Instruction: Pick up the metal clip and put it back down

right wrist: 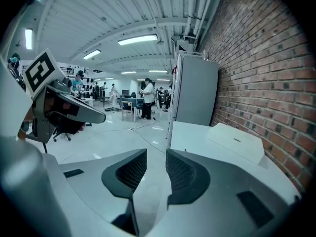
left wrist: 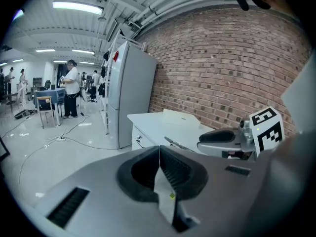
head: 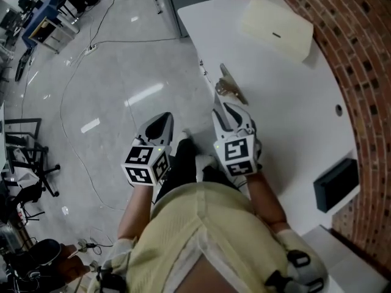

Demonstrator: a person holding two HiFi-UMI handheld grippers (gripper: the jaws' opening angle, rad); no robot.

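Observation:
The metal clip [head: 230, 86] lies on the white table [head: 293, 102] near its left edge; the left gripper view also shows the clip [left wrist: 176, 143] as a thin strip. My right gripper [head: 225, 110] hovers just short of the clip, pointing at it, and it is open with a narrow empty gap [right wrist: 156, 155] between its pads. The clip itself is out of sight in the right gripper view. My left gripper [head: 164, 120] hangs over the floor left of the table, its jaws shut [left wrist: 159, 150] on nothing.
A flat cream box [head: 278, 25] sits at the table's far end. A black box [head: 335, 184] stands at the near right edge by the brick wall [head: 366, 54]. A grey refrigerator [left wrist: 131, 93] stands beyond the table. Cables [head: 79, 72] trail across the floor.

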